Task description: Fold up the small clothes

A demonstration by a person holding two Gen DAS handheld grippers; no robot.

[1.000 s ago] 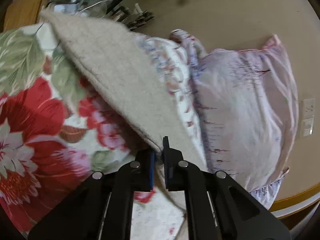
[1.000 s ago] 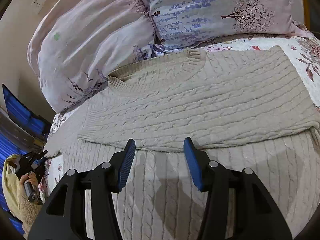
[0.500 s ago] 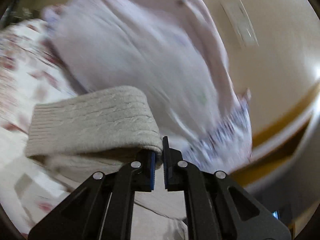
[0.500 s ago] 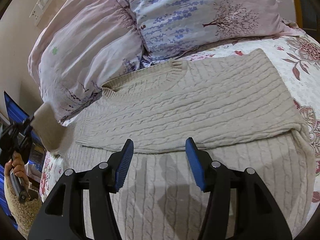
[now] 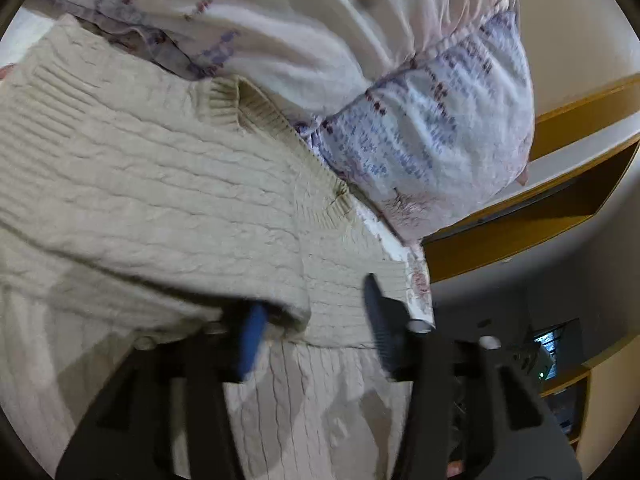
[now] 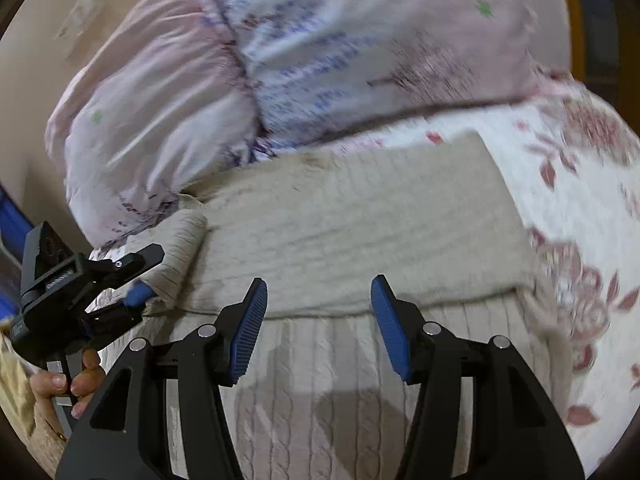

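The bed with its floral sheet carries everything. Two printed pillows are heaped at its head, close behind the work. The beige cable-knit sweater lies flat across the bed, collar towards the pillows. One layer is already folded across the chest, and its lower edge runs straight just ahead of the right tongs.

At the sweater's left edge the sleeve is turned inward in a loose roll, with its ribbed end up near the collar. The step in hand looks like laying this sleeve over the body, and it is not yet flat.

The left tongs stand spread, pinching nothing. A fold of knit rests against one blue pad. The right tongs are spread too, hovering over the lower body of the sweater and holding nothing.

To do this well:
- Free the left tongs from the knit without snagging it, since a cable knit catches and drags easily.
- Flatten the roll so the sleeve lies straight and level with the layer already folded.
- The right tongs could press the body down while the left smooths the sleeve, so that the layers beneath do not shift.
- Keep the collar clear of the pillows, which crowd it.
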